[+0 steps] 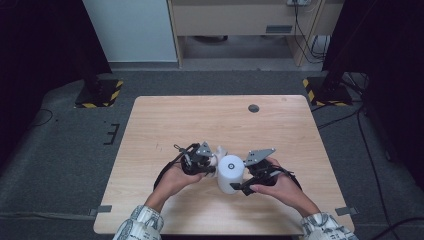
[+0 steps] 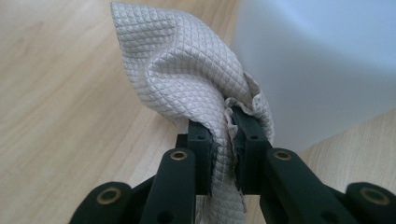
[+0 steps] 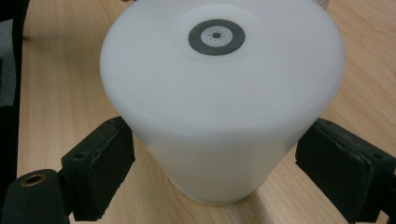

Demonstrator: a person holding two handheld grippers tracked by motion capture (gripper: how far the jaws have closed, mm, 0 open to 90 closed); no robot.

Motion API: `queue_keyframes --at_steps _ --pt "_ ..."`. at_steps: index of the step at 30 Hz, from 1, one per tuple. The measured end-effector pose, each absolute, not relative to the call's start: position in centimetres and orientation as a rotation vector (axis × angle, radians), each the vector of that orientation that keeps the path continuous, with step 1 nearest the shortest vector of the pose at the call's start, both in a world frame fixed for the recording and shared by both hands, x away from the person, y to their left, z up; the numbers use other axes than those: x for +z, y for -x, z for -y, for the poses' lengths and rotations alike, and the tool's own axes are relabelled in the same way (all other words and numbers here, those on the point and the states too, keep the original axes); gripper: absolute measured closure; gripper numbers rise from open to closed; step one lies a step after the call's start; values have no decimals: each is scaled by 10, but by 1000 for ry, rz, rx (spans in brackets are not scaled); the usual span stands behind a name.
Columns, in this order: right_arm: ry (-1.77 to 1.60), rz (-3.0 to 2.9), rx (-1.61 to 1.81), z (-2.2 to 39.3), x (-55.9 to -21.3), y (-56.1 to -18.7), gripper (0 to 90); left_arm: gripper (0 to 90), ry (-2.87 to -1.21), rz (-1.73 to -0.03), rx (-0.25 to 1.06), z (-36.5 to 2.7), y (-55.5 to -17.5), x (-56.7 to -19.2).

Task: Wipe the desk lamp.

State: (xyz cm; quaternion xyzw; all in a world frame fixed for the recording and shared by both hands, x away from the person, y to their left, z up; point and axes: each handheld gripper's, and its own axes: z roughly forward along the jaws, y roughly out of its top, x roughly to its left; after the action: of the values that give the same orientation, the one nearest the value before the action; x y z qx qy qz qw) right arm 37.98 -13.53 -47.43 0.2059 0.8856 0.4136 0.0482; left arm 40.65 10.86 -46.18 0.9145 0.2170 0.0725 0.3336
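high cam overhead; tool cams close, prob. share cylinder.

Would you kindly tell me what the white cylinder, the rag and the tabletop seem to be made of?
White cylinder: probably matte, slightly translucent plastic; smooth, softly glowing surface with a printed grey ring on top.
Rag: looks like woven cloth, perhaps microfibre; fine diamond-grid texture, soft folds, frayed edge.
Tabletop: light wood or wood-look laminate; straight pale grain, low sheen.

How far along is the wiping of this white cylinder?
Done: the left gripper is shut on the quilted cloth, beside the white cylinder on the table. In hand: the right gripper brackets the cylinder; whether its fingers press it is unclear. Left, probably: wiping; no cloth contact shows yet.
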Motion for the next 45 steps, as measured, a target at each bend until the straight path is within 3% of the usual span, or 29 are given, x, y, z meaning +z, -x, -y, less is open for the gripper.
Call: queue_keyframes --at_steps 7,27,45 --pt "-637 -2695 1275 138 -475 -378 140 789 -2356 -561 214 -107 -411 -447" --pt "-639 -2696 1272 140 -477 -377 146 790 -2409 -563 176 -106 -407 -474" --pt "-637 -2682 1287 143 -475 -375 164 790 -2377 -561 205 -106 -410 -461"
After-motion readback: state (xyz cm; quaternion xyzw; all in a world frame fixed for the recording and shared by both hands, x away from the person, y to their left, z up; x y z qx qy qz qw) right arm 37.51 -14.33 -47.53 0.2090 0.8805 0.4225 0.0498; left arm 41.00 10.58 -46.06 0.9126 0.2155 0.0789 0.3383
